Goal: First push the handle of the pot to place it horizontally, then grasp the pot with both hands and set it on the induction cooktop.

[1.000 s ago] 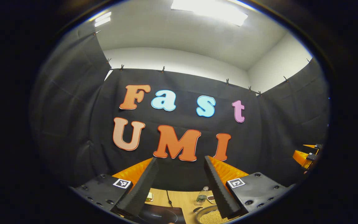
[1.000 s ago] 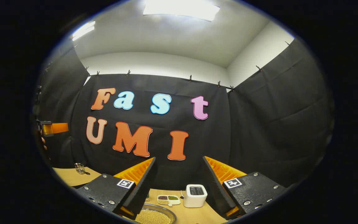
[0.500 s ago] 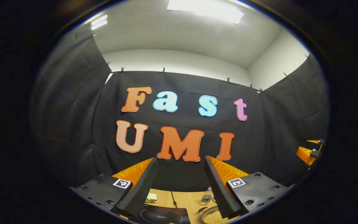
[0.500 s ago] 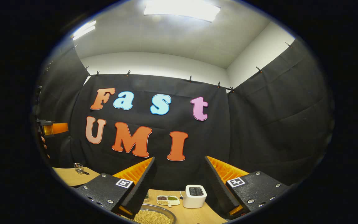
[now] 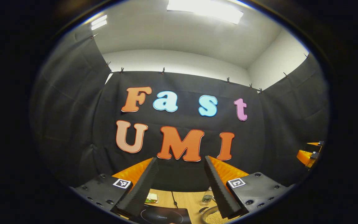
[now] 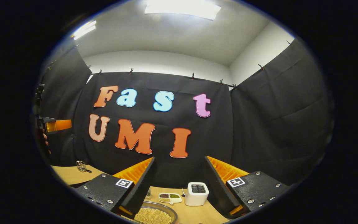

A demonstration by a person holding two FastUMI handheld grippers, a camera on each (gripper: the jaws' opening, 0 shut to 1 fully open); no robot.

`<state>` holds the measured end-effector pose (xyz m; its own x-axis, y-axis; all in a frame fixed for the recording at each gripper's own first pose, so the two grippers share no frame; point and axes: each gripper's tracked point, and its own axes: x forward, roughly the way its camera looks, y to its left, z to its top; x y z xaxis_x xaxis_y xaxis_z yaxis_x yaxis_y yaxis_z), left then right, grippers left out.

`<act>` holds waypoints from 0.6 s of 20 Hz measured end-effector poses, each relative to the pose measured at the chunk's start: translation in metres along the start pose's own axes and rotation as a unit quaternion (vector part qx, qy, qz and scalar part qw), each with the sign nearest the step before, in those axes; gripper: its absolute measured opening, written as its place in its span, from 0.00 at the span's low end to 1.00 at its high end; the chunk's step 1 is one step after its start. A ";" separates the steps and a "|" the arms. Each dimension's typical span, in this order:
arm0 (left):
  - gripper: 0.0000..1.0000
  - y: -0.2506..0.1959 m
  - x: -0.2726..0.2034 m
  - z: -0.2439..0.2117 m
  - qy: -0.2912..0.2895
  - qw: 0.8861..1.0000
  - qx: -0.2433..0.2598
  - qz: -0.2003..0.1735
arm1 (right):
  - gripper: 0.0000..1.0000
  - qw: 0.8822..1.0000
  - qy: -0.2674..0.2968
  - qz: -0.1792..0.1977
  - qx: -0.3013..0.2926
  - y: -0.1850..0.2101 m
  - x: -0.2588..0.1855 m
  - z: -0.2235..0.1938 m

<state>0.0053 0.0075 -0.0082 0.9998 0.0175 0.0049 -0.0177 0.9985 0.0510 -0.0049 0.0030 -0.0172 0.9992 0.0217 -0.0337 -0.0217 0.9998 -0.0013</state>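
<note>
The left gripper (image 5: 180,186) and the right gripper (image 6: 179,185) are hovering high with fingers apart, holding nothing. The pot (image 6: 154,214) of pale beans is sitting on the wooden surface (image 6: 197,213), cut off by the view's edge. The cooktop (image 5: 162,216) is lying beside it, partly hidden; the handle is hard to make out.

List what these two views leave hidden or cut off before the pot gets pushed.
- Pot handle: left gripper view, the pot of beans is cut off by the lower edge and partly covered by a finger; handle direction cannot be told.
- Induction cooktop: left gripper view, near part cut off by the edge.
- Small divided dish: right gripper view, contents too small to identify.
</note>
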 end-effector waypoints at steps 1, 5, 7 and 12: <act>0.97 -0.002 0.000 -0.002 0.002 1.000 0.002 -0.001 | 0.95 1.000 0.007 0.001 0.002 0.000 0.000 -0.005; 0.97 -0.006 0.003 -0.014 0.015 1.000 0.006 0.002 | 0.94 0.999 0.048 0.010 0.010 0.001 -0.005 -0.041; 0.97 -0.008 0.004 -0.022 0.025 1.000 0.004 -0.001 | 0.94 0.997 0.073 0.007 0.018 -0.004 -0.007 -0.059; 0.97 -0.006 0.004 -0.032 0.032 0.999 0.008 0.004 | 0.89 0.989 0.142 0.020 0.039 0.002 -0.012 -0.114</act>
<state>0.0098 0.0030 -0.0408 0.9978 0.0286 -0.0593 -0.0246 0.9974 0.0680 -0.0209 0.0043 -0.1309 0.9475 0.0714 -0.3117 -0.0481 0.9955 0.0816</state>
